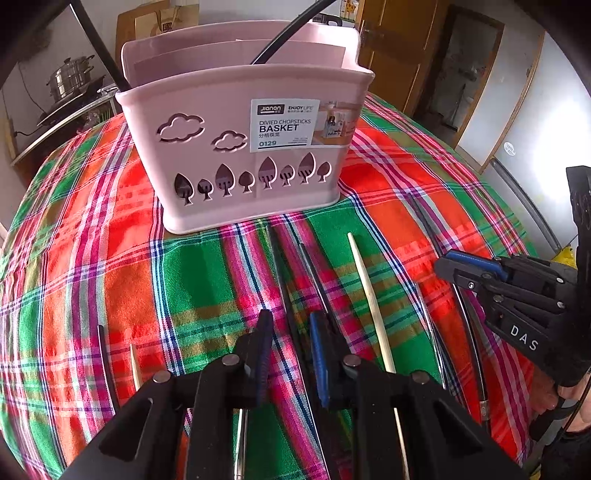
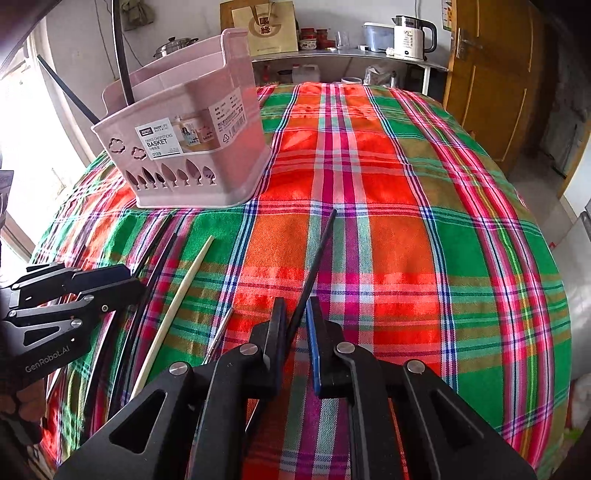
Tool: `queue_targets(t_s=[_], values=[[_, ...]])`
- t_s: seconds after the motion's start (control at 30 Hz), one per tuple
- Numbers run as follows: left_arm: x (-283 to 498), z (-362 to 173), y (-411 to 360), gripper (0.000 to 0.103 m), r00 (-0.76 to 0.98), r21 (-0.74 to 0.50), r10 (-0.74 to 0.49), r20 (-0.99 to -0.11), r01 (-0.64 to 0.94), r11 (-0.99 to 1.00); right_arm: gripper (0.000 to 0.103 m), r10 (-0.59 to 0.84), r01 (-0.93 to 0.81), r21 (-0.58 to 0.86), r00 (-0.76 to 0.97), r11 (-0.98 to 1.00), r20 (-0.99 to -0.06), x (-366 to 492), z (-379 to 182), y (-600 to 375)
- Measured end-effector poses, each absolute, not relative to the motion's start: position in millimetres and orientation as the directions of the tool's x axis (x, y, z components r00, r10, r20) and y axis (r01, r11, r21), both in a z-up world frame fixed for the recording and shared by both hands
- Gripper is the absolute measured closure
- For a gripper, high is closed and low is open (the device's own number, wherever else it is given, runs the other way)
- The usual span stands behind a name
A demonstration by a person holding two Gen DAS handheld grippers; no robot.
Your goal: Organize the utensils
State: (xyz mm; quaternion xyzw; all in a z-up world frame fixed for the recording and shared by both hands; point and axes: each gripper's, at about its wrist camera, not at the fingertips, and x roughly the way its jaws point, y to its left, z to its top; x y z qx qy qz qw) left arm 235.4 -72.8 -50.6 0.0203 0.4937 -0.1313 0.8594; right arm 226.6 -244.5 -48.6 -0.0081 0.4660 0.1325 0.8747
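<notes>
A pink divided chopstick basket stands on the plaid tablecloth, with black chopsticks leaning in it; it also shows in the right wrist view. Several chopsticks lie in front of it: black ones, a pale wooden one and metal ones. My left gripper hovers low with a black chopstick between its fingers, jaws narrowly apart. My right gripper straddles another black chopstick, jaws nearly closed on it. The wooden chopstick lies left of it.
The plaid tablecloth covers a round table. A counter behind holds a kettle, jars and a paper bag. A steel pot sits on a stove at the left. A wooden door is at the right.
</notes>
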Motion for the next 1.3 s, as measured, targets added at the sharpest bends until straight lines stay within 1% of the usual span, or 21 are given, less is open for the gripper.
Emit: queue_targets(t_s=[0.03, 0.07, 0.3, 0.53, 0.9, 1.3], values=[[236, -51, -73, 0.094, 0.475, -0.099, -0.206, -0.855, 0.24, 0.966, 0.093, 0.225, -0.242, 0.108, 0.531, 0.964, -0.817, 227, -49, -244], [237, -51, -72, 0.095, 0.472, -0.103, -0.207, -0.857, 0.236, 0.966, 0.094, 0.229, -0.245, 0.111, 0.53, 0.963, -0.816, 227, -49, -244], [242, -47, -71, 0.097, 0.457, -0.123, -0.223, -0.861, 0.237, 0.964, 0.098, 0.267, -0.268, 0.141, 0.524, 0.953, -0.809, 227, -47, -245], [233, -27, -62, 0.098, 0.489, -0.162, -0.267, -0.83, 0.248, 0.955, 0.098, 0.3, -0.29, 0.157, 0.554, 0.944, -0.776, 220, -28, -247], [202, 31, -39, 0.098, 0.593, -0.202, -0.322, -0.738, 0.261, 0.944, 0.098, 0.387, -0.329, 0.219, 0.639, 0.919, -0.664, 199, 23, -261], [175, 87, -23, 0.098, 0.675, -0.218, -0.361, -0.644, 0.291, 0.932, 0.098, 0.432, -0.378, 0.217, 0.707, 0.9, -0.56, 173, 72, -263]])
